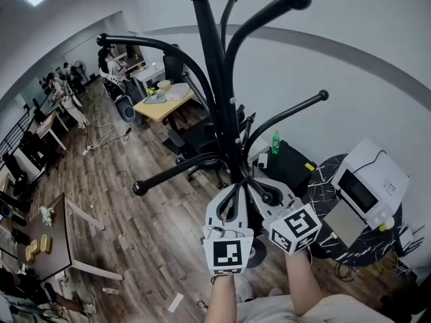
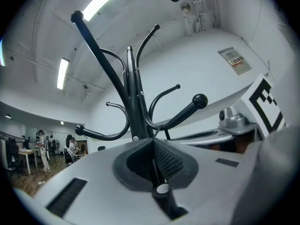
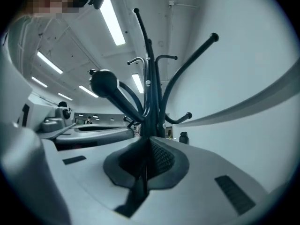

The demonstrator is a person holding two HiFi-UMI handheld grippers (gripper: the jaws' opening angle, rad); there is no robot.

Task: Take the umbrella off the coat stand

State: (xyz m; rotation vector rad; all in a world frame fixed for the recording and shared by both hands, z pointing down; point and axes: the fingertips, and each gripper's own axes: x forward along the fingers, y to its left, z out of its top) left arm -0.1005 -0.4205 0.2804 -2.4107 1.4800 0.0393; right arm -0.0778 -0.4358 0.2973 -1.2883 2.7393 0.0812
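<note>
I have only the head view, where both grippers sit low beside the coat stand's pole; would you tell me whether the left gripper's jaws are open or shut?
Observer: The left gripper view shows the left gripper with its jaws pressed together. Only a thin dark line runs down the seam, and the coat stand rises just beyond the tips.
Operator: Thank you. How do the right gripper's jaws stand?
Observer: The right gripper view shows the right gripper with its jaws together too, and nothing I can name between them.

Black coat stand (image 1: 217,93), grey right tool (image 1: 262,192) with black-and-white squares, brown plank floor (image 1: 135,221)
</note>
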